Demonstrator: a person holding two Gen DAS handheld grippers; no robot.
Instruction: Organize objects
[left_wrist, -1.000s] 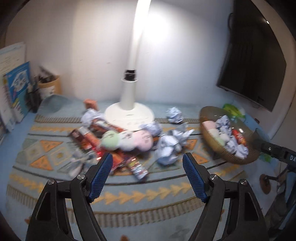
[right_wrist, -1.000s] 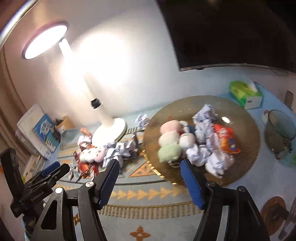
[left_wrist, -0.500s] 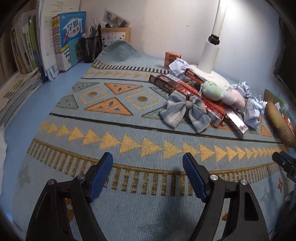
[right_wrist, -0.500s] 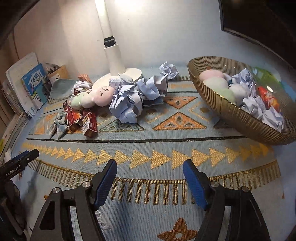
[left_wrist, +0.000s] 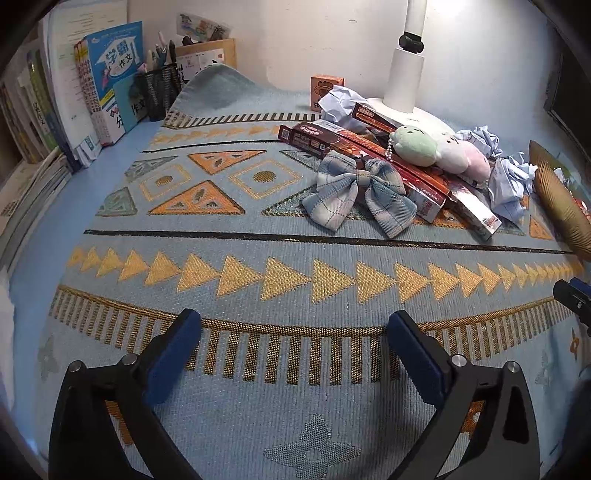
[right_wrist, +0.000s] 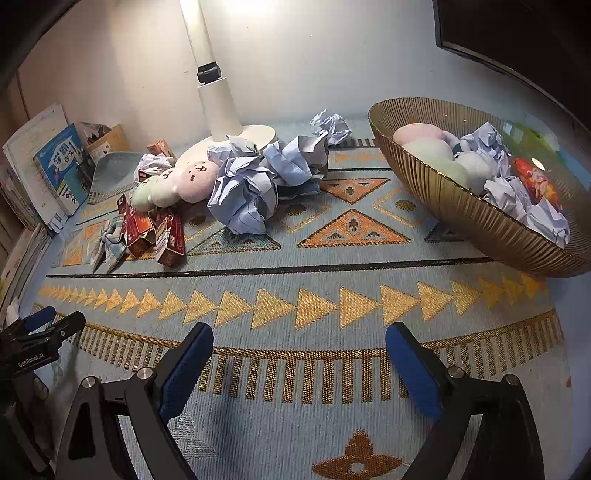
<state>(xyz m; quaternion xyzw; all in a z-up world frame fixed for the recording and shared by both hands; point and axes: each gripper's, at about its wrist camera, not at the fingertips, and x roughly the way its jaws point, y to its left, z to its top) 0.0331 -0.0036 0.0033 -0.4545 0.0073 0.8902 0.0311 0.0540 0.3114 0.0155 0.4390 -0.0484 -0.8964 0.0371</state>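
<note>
Both tools hang low over the near edge of the mat (left_wrist: 258, 251) on the surface, angled down, and neither carries anything: the left tool (left_wrist: 293, 343) has just been opening and its jaws now stand spread wide over bare weave, and the right tool (right_wrist: 299, 354) has likewise just been opening, jaws spread, nothing between them. The step in hand looks like the pause before a fresh pick, with part of the sorting done, since the bowl (right_wrist: 480, 218) ahead and to the right of the right tool already holds plush toys, paper balls and a snack packet. What is left lies in a heap well ahead of both tools, around the lamp base (right_wrist: 236, 138): the bow (left_wrist: 356, 192) nearest the left tool, the long boxes (left_wrist: 369, 147) behind it, the plush (left_wrist: 439, 147) lying on the boxes, and crumpled paper (right_wrist: 243, 188) ahead and slightly left of the right tool. The next move probably calls for a forward reach into the heap, one tool settling its spread jaws around a single item. The paper is the closest pick for the right tool and the shortest carry to the bowl. The bow suits the left tool, though it is soft and flat, so the jaws would need to come down close to the mat.
</note>
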